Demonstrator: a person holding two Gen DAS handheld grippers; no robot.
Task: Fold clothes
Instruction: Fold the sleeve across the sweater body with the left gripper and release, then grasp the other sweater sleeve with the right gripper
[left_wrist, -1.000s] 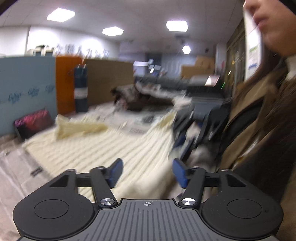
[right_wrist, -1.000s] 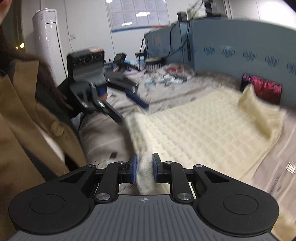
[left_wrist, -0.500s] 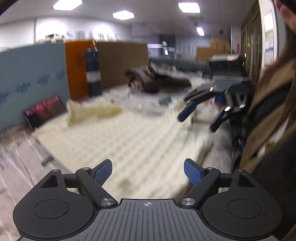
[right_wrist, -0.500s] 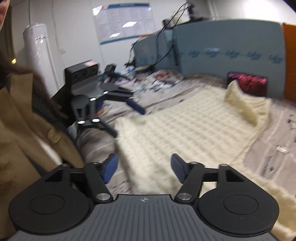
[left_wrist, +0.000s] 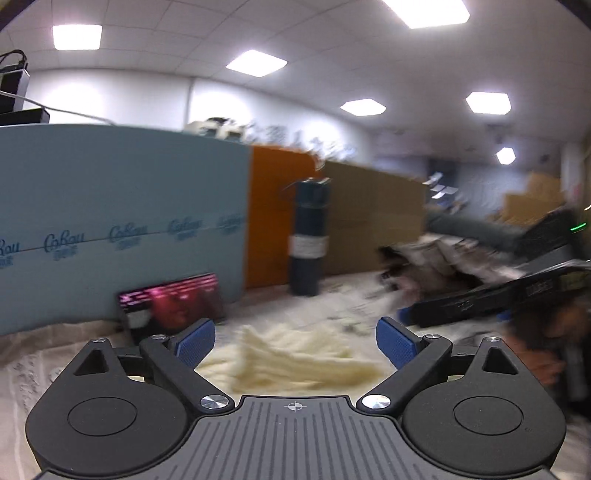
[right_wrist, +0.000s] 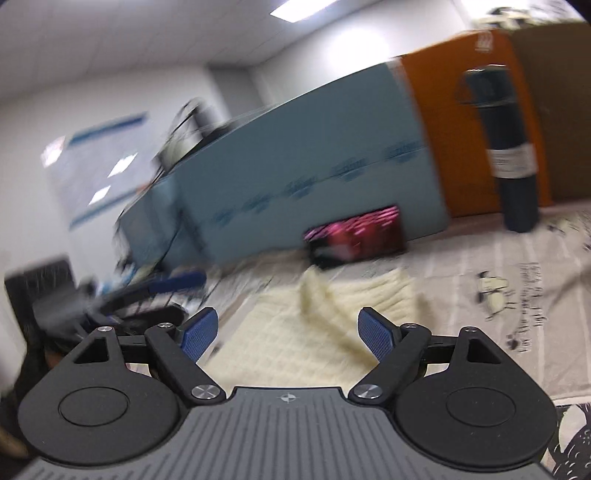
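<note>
Your left gripper (left_wrist: 295, 341) has its fingers spread wide, gripping nothing; the cream sweater (left_wrist: 295, 360) lies bunched just ahead, between the fingertips. Your right gripper (right_wrist: 288, 334) is equally spread and empty, the sweater (right_wrist: 295, 332) flat ahead of it. Past both, the blue panel (left_wrist: 110, 229) and dark cylinder (right_wrist: 511, 147) bound the far edge. Only the right view shows bare printed cover (right_wrist: 517, 295) beyond its right finger.

Left gripper (left_wrist: 295, 341) and right gripper (right_wrist: 288, 334) fingers spread wide
</note>
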